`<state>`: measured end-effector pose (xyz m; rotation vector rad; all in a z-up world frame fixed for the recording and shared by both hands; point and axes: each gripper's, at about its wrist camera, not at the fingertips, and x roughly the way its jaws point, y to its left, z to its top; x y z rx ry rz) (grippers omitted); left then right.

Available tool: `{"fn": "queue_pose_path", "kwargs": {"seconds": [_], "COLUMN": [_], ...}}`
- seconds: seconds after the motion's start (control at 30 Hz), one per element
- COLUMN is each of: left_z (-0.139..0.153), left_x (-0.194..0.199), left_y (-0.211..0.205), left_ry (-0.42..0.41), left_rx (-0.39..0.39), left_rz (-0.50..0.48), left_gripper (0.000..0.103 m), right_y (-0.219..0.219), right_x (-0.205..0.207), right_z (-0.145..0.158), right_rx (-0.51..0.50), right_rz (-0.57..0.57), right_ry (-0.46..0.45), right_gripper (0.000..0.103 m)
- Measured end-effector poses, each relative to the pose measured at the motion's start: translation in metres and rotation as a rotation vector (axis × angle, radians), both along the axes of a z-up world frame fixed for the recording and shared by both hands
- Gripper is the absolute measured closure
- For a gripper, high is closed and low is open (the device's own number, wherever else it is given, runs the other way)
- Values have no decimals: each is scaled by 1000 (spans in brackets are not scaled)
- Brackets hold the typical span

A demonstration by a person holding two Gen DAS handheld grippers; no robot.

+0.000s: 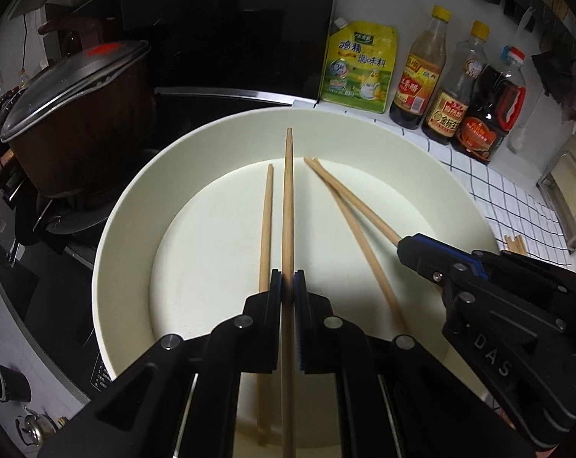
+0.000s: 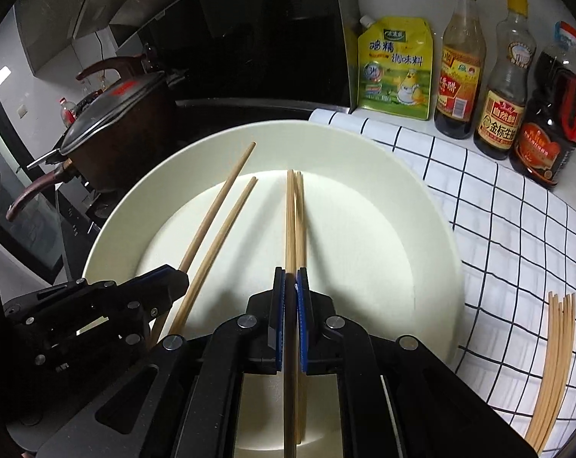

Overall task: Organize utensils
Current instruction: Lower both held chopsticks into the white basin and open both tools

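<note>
The left gripper [image 1: 288,278] is angled steeply downward, its jaws pressed together on a chopstick [image 1: 288,206] that runs out ahead between the blue pads. The right gripper [image 2: 291,276] is tilted down likewise, jaws clamped on its own chopstick [image 2: 290,221]. The two are held side by side, near each other, each seen at the edge of the other's view

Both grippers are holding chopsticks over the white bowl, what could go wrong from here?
1. The left gripper pinches its chopstick far from the tip, so it may swing or slip.
2. The right gripper is close; the held chopsticks could cross.
3. Loose chopsticks already in the bowl could get knocked.
</note>
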<state>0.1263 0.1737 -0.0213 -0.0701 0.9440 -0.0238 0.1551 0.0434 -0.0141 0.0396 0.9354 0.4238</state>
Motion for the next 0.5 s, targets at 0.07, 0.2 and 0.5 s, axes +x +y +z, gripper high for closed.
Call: {"fn": "queue_pose_path", "kwargs": {"seconds": [0.07,0.2,0.5], "left_z": [-5,-11,-5], "left_x": [3,6,-1], "left_y": [2,5,16], "left_ry": [10,24,-11], "left_rx": [0,-1,13], "left_rz": [4,14,70], "left_gripper": [96,95,62], "right_y": [0,0,-10], "right_x": [-1,-1,-12], "right_z": [-3,-4,6], "right_rx": [-1,-5,3], "right_rz": [-3,-5,-34], "right_ry": [9,14,-23], "right_gripper": [97,97,89]}}
